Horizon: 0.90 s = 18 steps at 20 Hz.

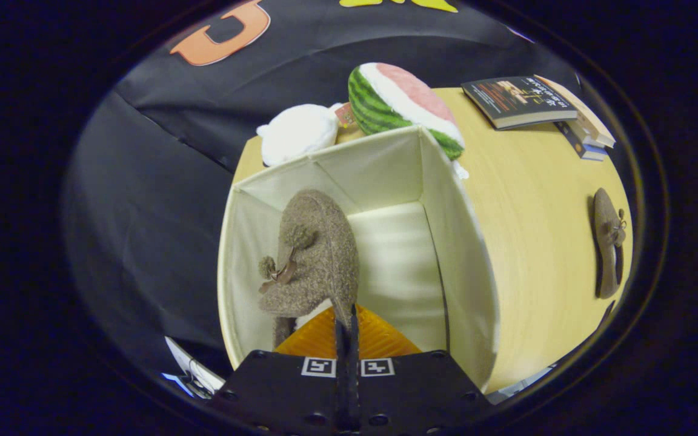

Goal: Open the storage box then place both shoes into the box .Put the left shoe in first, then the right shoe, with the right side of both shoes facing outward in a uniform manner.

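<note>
Both fingers of the gripper (345, 324) are pinched tight on the rim of a brown shoe (312, 254), which hangs inside the open box (464, 242) against its left wall. Its mate, the second shoe (608, 248), lies on the table (537, 200) well off to the right, with books (537, 106) beyond it and a watermelon plush (403, 100) behind the box.

The gripper (346, 327) points steeply downward, its two fingers (342, 339) drawn close together with only a thin slit between them. They pinch the heel edge of a fuzzy brown shoe (315, 254), which hangs from their tips, toe pointing away.
</note>
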Each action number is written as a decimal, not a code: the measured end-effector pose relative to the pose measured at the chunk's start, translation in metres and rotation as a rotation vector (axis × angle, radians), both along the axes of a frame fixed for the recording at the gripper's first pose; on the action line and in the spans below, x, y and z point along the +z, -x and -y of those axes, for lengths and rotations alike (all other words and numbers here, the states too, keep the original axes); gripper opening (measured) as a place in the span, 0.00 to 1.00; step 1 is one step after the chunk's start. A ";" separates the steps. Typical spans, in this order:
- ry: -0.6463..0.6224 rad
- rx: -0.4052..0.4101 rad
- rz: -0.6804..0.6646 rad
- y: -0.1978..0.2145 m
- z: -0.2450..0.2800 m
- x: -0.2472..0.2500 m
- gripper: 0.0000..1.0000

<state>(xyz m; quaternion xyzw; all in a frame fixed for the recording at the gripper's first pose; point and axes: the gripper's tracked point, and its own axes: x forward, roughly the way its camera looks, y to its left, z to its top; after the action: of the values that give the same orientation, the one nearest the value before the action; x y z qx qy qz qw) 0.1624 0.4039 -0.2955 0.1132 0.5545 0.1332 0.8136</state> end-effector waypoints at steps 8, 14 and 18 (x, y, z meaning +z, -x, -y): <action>0.111 0.042 -0.067 0.001 -0.011 -0.047 0.02; 0.075 0.137 -0.015 0.011 -0.017 -0.025 0.47; 0.059 0.271 0.089 0.030 -0.011 0.021 0.91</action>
<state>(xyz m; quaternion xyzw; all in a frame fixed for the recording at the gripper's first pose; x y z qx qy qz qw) 0.1324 0.4148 -0.2748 0.0075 0.5318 0.2304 0.8149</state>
